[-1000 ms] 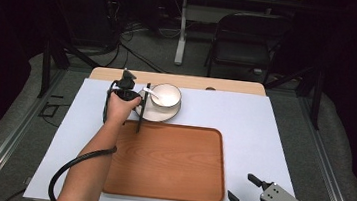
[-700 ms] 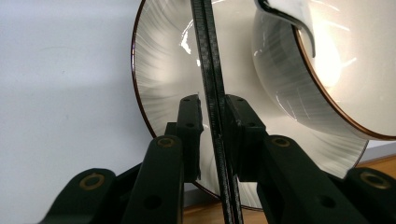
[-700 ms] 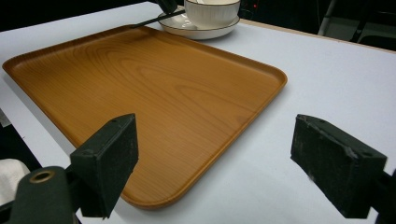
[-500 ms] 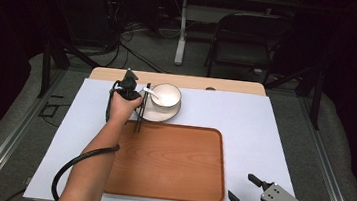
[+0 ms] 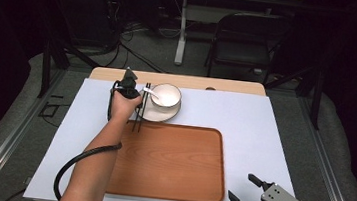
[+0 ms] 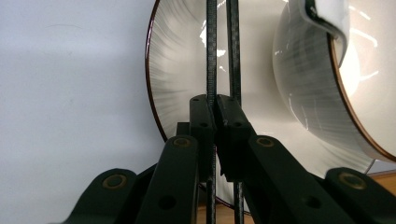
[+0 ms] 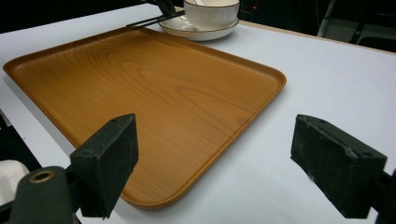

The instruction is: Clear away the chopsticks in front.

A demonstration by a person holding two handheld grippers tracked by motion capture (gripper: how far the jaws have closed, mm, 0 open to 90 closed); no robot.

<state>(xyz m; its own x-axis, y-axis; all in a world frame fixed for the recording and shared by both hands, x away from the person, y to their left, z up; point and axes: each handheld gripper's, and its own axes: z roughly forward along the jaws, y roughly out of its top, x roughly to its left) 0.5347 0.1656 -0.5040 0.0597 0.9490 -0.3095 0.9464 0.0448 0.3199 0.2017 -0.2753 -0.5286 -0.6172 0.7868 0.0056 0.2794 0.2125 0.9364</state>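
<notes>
High view: left tool (image 5: 138, 101) clamps the black chopsticks (image 5: 138, 119) beside the plate (image 5: 157, 112) holding a bowl (image 5: 166, 95), behind the wooden tray (image 5: 170, 162); its jaws have just closed. Left gripper view: chopsticks (image 6: 211, 56) pinched, lying over the plate (image 6: 180, 84). Right gripper view: right tool (image 7: 233, 163) gapes released at the tray's (image 7: 140, 93) corner on the bench (image 7: 303, 74).

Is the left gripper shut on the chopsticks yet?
Yes. The left gripper, jaws just closing, pinches the chopsticks between its pads, over the plate.
</notes>
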